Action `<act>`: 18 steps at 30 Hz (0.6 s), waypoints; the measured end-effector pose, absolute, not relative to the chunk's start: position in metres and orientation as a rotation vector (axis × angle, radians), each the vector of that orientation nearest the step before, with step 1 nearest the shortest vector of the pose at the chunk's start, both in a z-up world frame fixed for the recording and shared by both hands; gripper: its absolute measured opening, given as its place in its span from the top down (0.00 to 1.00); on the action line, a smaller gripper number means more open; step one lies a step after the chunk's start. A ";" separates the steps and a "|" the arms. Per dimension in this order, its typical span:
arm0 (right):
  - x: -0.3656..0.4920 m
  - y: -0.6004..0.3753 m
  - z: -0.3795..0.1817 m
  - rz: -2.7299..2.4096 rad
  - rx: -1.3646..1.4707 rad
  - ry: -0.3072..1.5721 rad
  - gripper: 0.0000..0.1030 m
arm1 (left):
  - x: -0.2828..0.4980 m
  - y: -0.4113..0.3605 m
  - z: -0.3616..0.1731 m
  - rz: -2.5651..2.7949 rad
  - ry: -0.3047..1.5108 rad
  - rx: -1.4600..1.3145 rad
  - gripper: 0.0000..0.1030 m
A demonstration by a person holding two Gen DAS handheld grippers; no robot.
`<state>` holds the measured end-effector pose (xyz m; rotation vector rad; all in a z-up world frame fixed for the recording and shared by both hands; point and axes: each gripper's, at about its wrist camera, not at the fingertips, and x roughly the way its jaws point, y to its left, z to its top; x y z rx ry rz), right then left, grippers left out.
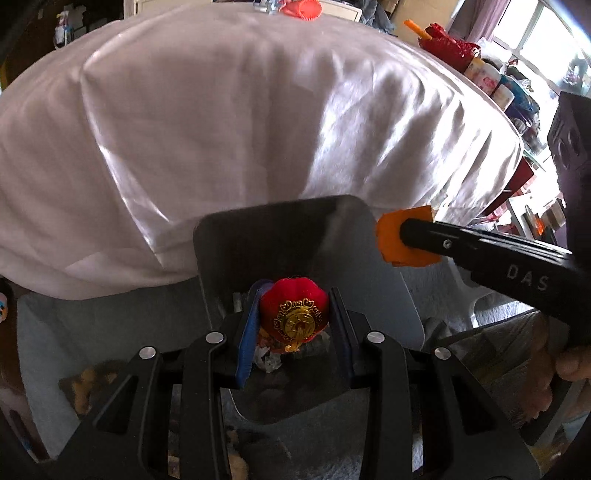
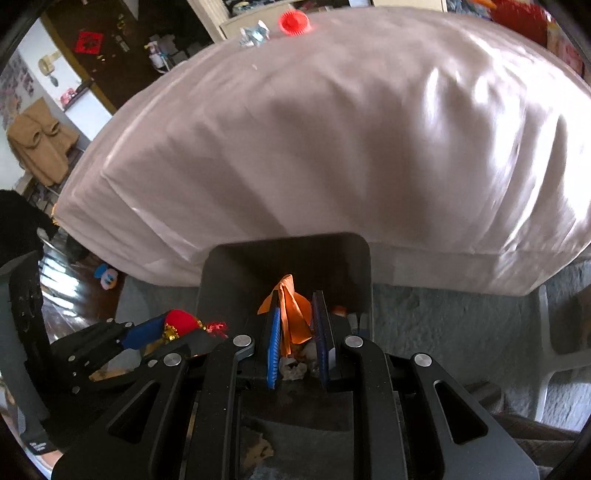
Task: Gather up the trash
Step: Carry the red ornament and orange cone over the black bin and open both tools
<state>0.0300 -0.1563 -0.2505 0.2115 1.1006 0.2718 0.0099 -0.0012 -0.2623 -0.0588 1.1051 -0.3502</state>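
My left gripper (image 1: 294, 317) is shut on a small red lantern ornament (image 1: 293, 314) with a gold emblem, held above the open grey trash bin (image 1: 280, 229). It also shows in the right wrist view (image 2: 181, 322). My right gripper (image 2: 298, 325) is shut on an orange paper scrap (image 2: 291, 314), held over the same bin (image 2: 288, 254). In the left wrist view the right gripper (image 1: 402, 236) holds the orange scrap (image 1: 391, 236) at the bin's right edge. Crumpled trash (image 2: 293, 369) lies inside the bin.
A table under a white cloth (image 1: 240, 129) fills the background. A red paper cup (image 2: 293, 22) and a clear wrapper (image 2: 255, 35) lie at its far edge. Red decorations and containers (image 1: 465, 55) stand at the right. A toy (image 2: 107, 277) lies on the floor.
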 end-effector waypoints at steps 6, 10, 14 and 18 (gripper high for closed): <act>0.034 -0.155 -0.257 0.265 0.229 1.123 0.79 | 0.015 -0.008 -0.272 -0.360 1.128 -0.045 0.67; 0.037 -0.157 -0.258 0.253 0.236 1.129 0.72 | 0.016 -0.009 -0.275 -0.355 1.143 -0.039 0.62; 0.039 -0.161 -0.259 0.232 0.244 1.123 0.54 | 0.016 -0.008 -0.277 -0.338 1.144 -0.030 0.47; 0.038 -0.168 -0.257 0.197 0.252 1.108 0.32 | 0.016 -0.006 -0.275 -0.302 1.129 -0.005 0.31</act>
